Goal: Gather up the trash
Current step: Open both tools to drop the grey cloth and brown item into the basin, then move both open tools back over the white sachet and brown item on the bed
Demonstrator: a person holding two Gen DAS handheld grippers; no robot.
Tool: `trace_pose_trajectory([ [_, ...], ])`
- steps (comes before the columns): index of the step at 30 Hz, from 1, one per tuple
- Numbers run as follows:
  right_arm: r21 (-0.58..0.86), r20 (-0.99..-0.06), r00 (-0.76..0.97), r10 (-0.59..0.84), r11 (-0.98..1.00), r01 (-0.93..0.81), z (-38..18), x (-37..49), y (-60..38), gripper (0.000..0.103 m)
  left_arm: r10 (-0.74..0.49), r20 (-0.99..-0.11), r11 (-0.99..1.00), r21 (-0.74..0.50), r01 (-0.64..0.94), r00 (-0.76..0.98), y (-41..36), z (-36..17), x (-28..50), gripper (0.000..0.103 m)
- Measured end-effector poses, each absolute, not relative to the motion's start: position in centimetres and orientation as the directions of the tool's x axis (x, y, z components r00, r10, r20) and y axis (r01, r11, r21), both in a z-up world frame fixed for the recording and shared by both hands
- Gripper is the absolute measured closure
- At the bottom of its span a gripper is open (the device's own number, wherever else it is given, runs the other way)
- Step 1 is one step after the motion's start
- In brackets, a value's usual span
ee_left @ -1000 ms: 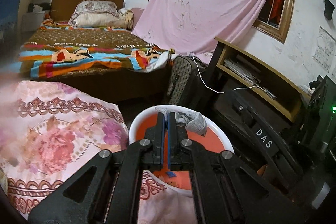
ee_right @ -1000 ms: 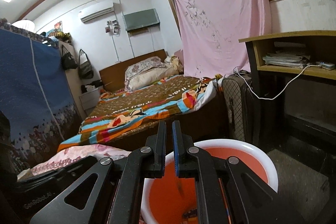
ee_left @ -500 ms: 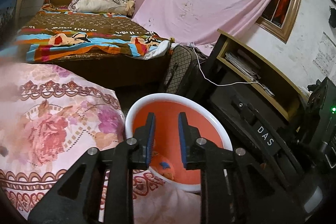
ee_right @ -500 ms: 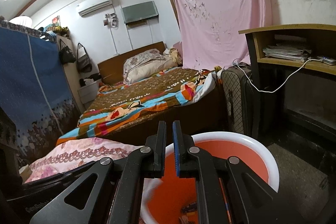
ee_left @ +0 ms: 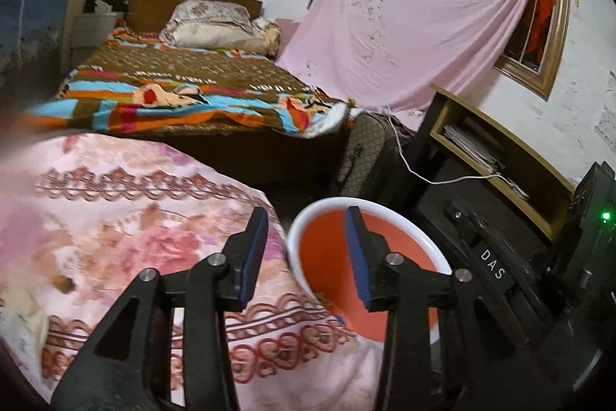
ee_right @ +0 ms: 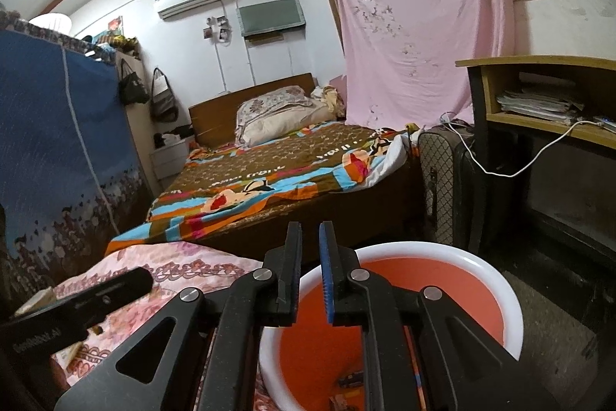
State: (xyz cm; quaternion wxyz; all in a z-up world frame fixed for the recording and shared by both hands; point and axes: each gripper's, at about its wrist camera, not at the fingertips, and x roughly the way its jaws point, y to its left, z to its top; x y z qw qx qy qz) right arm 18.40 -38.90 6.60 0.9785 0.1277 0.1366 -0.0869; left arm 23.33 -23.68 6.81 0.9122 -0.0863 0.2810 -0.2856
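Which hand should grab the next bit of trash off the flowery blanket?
Probably the left. The left gripper hangs over the edge of the blanket, jaws opening and empty, near a small brown scrap. The right gripper is almost shut over the bucket.

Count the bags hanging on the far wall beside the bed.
2. A black bag hangs by the blue fabric wardrobe; a grey bag hangs beside it, nearer the headboard. More may be hidden behind the wardrobe.

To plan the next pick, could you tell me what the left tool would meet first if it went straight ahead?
Probably the floral cloth beside the tub: the opening, empty left tool straddles that edge, so depth is uncertain.
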Motion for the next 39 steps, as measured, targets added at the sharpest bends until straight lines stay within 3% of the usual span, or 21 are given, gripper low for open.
trace_pose_trajectory([
  [4,0.210,-0.289,0.950,-0.118,0.960,0.184,6.6,18.8,-38.1,0.090,-0.524,-0.450,0.852,-0.295,0.433,0.723,-21.8,7.1,23.2,0.065],
  [6,0.203,-0.283,0.953,-0.107,0.965,0.168,6.7,18.9,-37.6,0.076,-0.503,-0.443,0.864,-0.294,0.410,0.742,-20.8,7.3,23.2,0.063],
  [11,0.191,-0.262,0.962,-0.076,0.973,0.129,6.9,19.1,-36.1,0.071,-0.441,-0.420,0.893,-0.296,0.340,0.793,-17.9,7.4,23.0,0.059],
  [14,0.189,-0.232,0.971,-0.057,0.977,0.103,7.1,19.0,-35.1,0.056,-0.401,-0.404,0.909,-0.289,0.302,0.822,-16.4,7.6,22.5,0.052],
  [17,0.186,-0.192,0.980,-0.046,0.979,0.082,7.5,18.6,-34.3,0.052,-0.360,-0.377,0.924,-0.271,0.270,0.853,-15.0,7.8,21.9,0.044],
  [20,0.183,-0.144,0.989,-0.032,0.981,0.059,7.8,18.1,-33.4,0.027,-0.329,-0.357,0.935,-0.255,0.247,0.874,-13.9,8.1,21.3,0.035],
  [23,0.184,-0.103,0.995,-0.013,0.982,0.032,8.1,17.7,-32.8,0.019,-0.301,-0.339,0.943,-0.246,0.225,0.891,-12.7,8.2,20.8,0.025],
  [25,0.177,-0.079,0.997,-0.003,0.984,0.017,8.3,17.5,-32.2,0.013,-0.278,-0.326,0.949,-0.240,0.205,0.904,-11.9,8.3,20.4,0.011],
  [27,0.173,-0.056,0.998,0.011,0.985,-0.001,8.3,17.3,-31.7,0.001,-0.236,-0.299,0.958,-0.230,0.171,0.924,-11.0,8.2,19.8,0.012],
  [39,0.102,0.066,0.990,0.122,0.987,-0.128,8.6,15.8,-27.3,0.000,-0.076,-0.226,0.988,-0.152,0.042,0.971,-6.0,8.3,16.8,0.011],
])
